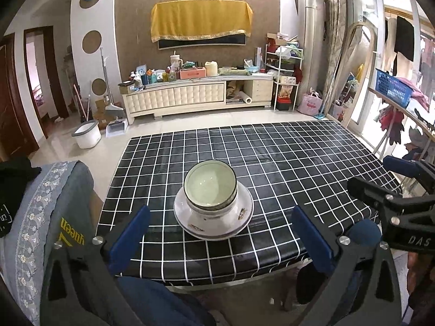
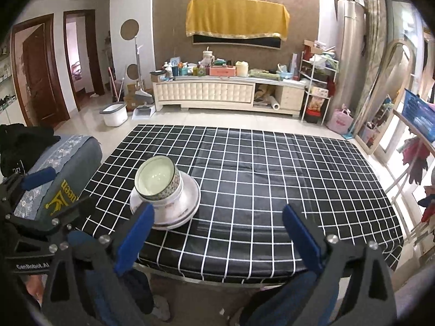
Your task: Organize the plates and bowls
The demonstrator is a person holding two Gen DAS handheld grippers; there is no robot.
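Left wrist view looked forward and down from near counter (image 1: 272, 163) edge, stacked bowls (image 1: 210, 187) centred, close ahead between own jaws. Right wrist view sat further right, same heading, bowls (image 2: 159, 182) off to left. Both shared checkered counter (image 2: 272, 176), TV cabinet (image 1: 198, 95) (image 2: 228, 92) at far wall. Each view caught other gripper at frame edge: right gripper (image 1: 402, 190), left gripper (image 2: 46, 190).

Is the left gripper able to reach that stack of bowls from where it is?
Probably yes: the left gripper is open and faces the bowls on the plates, with nothing between them.
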